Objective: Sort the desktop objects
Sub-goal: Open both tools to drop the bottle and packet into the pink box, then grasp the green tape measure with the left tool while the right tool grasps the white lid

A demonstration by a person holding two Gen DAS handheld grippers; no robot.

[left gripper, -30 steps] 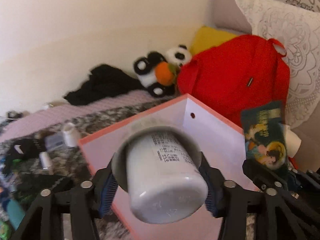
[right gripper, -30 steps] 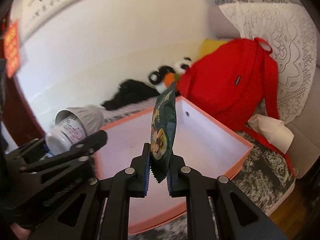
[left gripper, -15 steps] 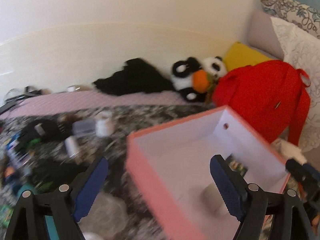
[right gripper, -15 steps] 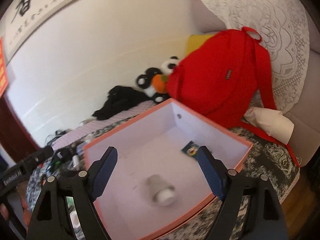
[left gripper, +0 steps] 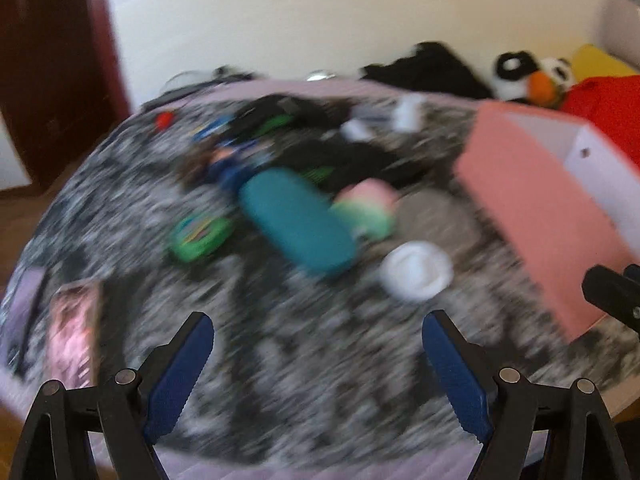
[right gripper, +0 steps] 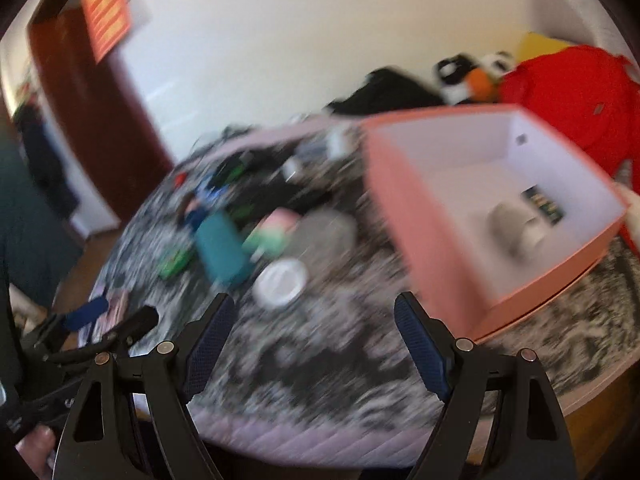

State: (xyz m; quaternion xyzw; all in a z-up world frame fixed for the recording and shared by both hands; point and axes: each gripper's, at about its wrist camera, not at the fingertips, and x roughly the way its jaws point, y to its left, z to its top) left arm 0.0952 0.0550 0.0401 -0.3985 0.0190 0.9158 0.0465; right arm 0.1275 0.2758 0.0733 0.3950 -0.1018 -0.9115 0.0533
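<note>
Both views are motion-blurred. The pink box (right gripper: 404,204) sits on the right of the round table; inside lie the white bottle (right gripper: 516,232) and the dark snack packet (right gripper: 544,202). The box also shows in the left wrist view (left gripper: 532,208). My left gripper (left gripper: 318,360) is open and empty above the table's near part. My right gripper (right gripper: 312,340) is open and empty, left of the box. Loose items lie ahead: a teal case (left gripper: 296,220), a white lid (left gripper: 416,270), a pink-green cup (left gripper: 366,208), a green round item (left gripper: 198,236).
A patterned cloth covers the table (left gripper: 304,380). A pink packet (left gripper: 74,332) lies at its left edge. A red backpack (right gripper: 568,96), a panda toy (right gripper: 476,74) and black cloth (right gripper: 384,94) lie behind. A dark door (right gripper: 80,120) stands left.
Both grippers let go: the bottle and the snack packet now lie in the pink box. Both grippers have since swung left and back, toward the loose items.
</note>
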